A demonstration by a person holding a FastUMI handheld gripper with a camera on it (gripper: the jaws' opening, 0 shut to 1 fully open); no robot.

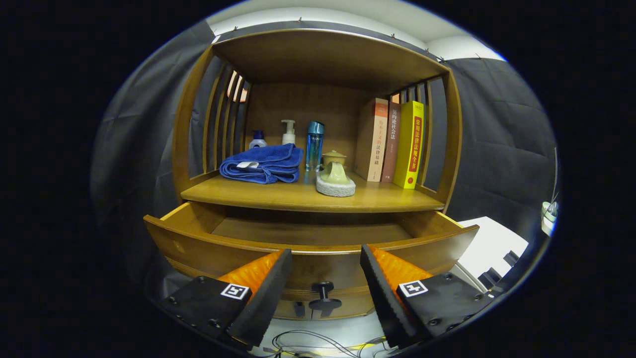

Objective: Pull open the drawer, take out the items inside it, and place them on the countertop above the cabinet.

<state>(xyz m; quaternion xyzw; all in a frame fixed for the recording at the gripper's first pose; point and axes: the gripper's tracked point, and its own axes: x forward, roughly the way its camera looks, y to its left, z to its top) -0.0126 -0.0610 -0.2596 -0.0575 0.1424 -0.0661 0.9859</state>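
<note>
On the surface (278, 196) lay a soft towel (263, 163), best pinched at a fold, then a fragile-looking teapot (335, 174) on its pad. Below, the drawer (198, 243) stood pulled out, apparently empty; the tongs (325, 278) hung released, straddling its knob (324, 294).

Yellow book (412, 145) spine seemingly reads 常用法律规范全书; other spines blur.

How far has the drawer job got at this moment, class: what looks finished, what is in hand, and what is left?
Done: the drawer is pulled open, and its visible floor looks bare. A folded blue towel and a small ceramic piece on a round pad already lie on the countertop. In hand: nothing; the gripper is open, its fingers either side of the drawer knob, apart from it. Left: checking the drawer's hidden front part.
</note>
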